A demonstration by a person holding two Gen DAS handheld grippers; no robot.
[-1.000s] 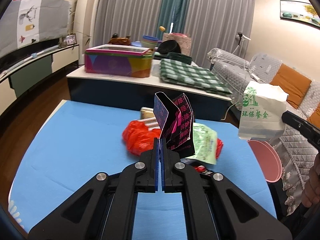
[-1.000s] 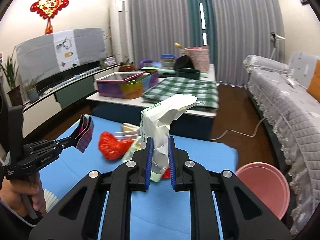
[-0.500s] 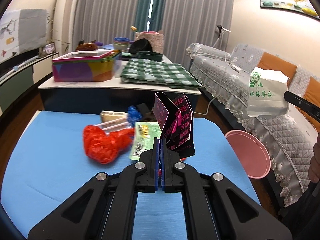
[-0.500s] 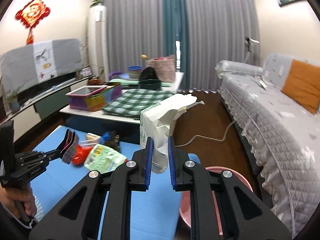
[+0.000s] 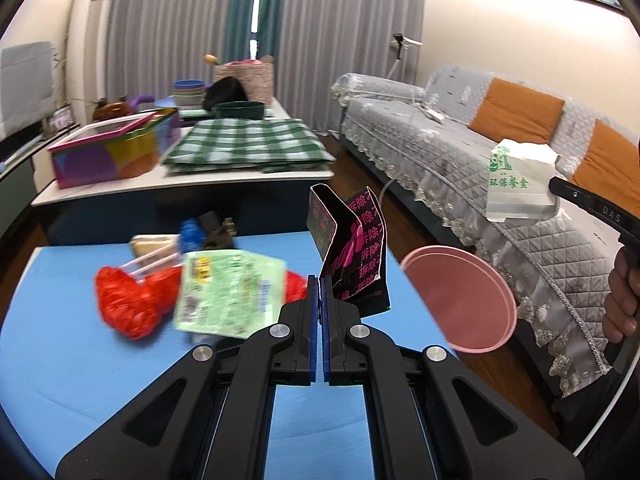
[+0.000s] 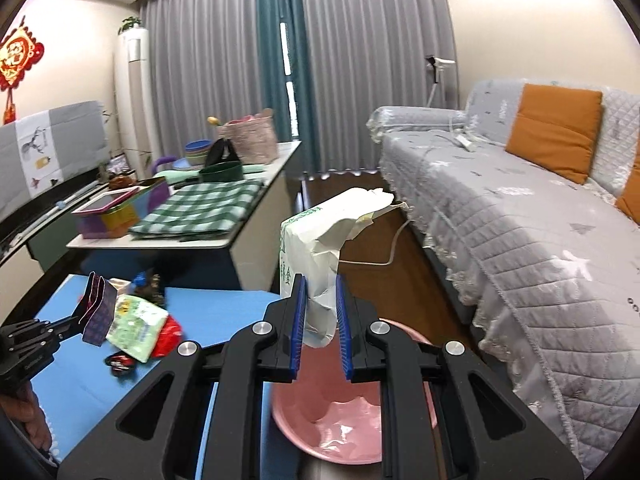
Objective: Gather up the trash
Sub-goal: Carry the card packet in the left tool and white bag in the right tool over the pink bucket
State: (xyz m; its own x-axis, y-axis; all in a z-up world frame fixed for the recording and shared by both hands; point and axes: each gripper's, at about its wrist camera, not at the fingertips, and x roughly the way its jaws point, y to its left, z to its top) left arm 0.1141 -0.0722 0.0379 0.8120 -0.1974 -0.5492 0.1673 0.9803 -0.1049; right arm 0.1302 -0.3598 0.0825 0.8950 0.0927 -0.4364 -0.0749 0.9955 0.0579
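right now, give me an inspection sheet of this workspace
surface: blue table, trash lying in a heap at its far side
job's things: white paper bag above the pink basin; black-and-pink carton lifted off the table
clutter: red plastic bag, green packet, small red-black wrapper on the table
grippers: left hand-held gripper shut on the carton; right hand-held gripper shut on the paper bag
cables: white cord on the wood floor by the sofa
surroundings: grey-covered sofa, white side table with green checked cloth
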